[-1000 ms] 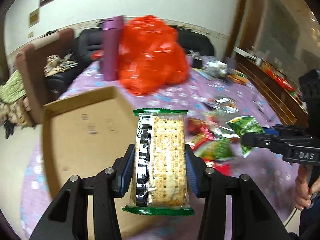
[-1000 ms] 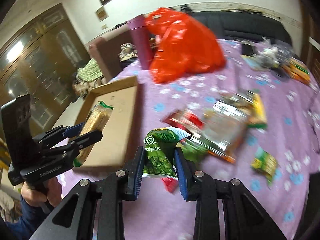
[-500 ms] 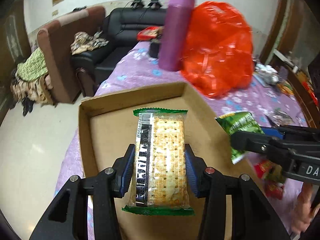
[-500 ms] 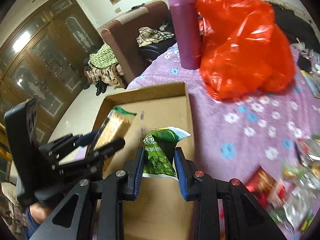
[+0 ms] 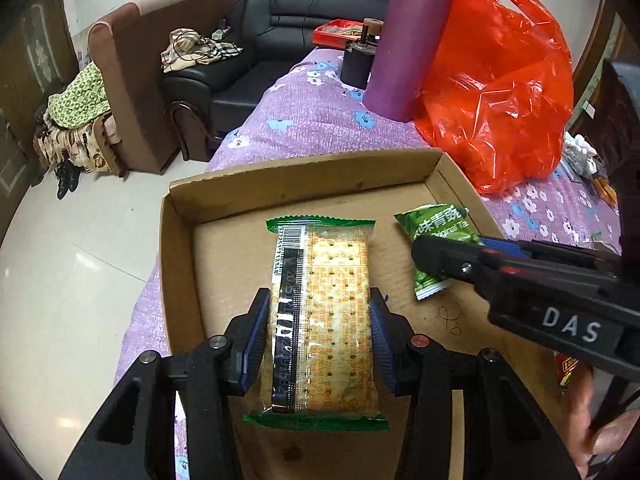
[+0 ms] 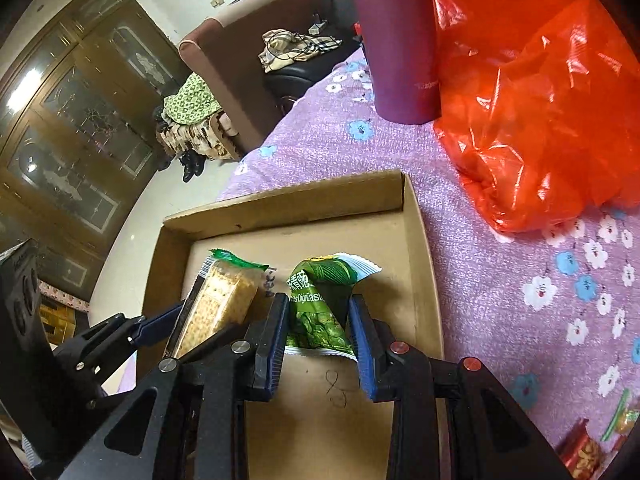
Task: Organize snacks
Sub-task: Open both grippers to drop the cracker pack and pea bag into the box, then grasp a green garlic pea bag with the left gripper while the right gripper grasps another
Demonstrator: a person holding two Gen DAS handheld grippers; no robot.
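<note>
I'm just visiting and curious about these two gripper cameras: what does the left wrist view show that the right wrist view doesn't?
Only the left wrist view shows the black leather sofa, a red tray behind the table, and the person's hand on the right gripper's handle. Only the right wrist view shows the wooden glass-door cabinet and loose snack packets on the floral cloth. Both show the cardboard box, cracker pack, green pea packet, purple flask and red plastic bag.
</note>
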